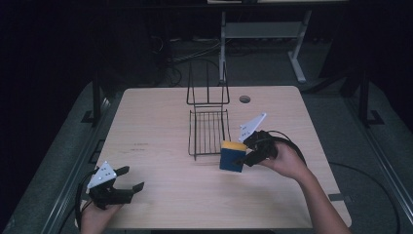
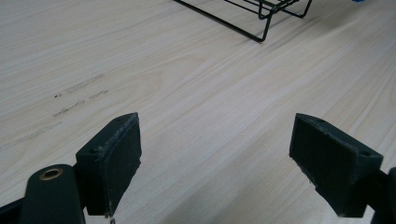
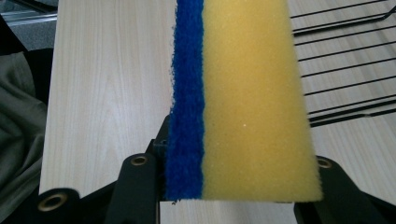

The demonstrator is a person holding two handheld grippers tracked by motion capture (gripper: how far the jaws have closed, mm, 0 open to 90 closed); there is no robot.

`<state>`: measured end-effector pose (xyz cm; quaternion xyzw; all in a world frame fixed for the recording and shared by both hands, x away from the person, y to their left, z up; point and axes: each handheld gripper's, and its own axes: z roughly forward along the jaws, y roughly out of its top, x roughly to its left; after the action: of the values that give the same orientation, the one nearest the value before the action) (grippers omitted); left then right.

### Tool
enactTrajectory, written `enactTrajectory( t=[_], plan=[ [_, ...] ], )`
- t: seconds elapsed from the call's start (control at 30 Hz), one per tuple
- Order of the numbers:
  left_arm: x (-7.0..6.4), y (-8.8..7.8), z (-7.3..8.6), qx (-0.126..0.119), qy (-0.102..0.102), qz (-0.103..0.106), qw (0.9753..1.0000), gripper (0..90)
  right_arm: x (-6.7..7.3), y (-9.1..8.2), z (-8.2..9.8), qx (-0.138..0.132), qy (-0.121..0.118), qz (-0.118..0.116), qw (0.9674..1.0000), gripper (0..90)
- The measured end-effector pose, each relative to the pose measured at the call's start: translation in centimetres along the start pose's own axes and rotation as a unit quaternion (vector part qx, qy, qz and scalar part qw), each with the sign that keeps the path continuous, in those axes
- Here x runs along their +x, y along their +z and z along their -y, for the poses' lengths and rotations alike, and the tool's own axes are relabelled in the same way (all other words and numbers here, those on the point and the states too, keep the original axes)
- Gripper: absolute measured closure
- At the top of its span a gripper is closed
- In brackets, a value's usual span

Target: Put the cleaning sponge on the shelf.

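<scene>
I see the sponge [image 1: 232, 156], yellow foam with a blue scouring layer, standing on edge just beside the wire rack's [image 1: 208, 131] front corner.

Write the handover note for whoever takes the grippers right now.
Right gripper: shut on the sponge, yellow foam with a blue scrub face, held just beside the wire rack, at its near right corner.
Left gripper: open, holding nothing, low over the table at the near left.
Done: sponge picked up.
Left: probably set it in the rack, then let go.
</scene>
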<state>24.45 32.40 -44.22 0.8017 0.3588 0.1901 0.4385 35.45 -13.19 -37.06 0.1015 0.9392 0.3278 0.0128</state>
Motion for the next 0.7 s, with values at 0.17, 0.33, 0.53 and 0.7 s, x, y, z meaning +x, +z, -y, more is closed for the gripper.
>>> enactTrajectory(
  t=[0.17,0.33,0.53,0.7],
  plan=[
    [0.0,0.0,0.0,-0.001,0.001,-0.001,1.0000,16.2,-0.4,0.0,-0.4,0.001,0.000,0.000,1.0000,56.1],
    [0.0,0.0,0.0,0.000,0.000,0.000,1.0000,16.3,-0.7,0.1,-0.9,0.004,-0.004,0.000,1.0000,56.1],
    [0.0,0.0,0.0,-0.001,0.000,0.000,1.0000,16.2,-1.0,0.2,-1.4,0.003,-0.004,0.000,1.0000,56.1],
    [0.0,0.0,0.0,-0.001,0.000,0.000,1.0000,16.2,-1.3,0.3,-1.7,0.007,-0.006,0.001,1.0000,56.1]
  ],
)
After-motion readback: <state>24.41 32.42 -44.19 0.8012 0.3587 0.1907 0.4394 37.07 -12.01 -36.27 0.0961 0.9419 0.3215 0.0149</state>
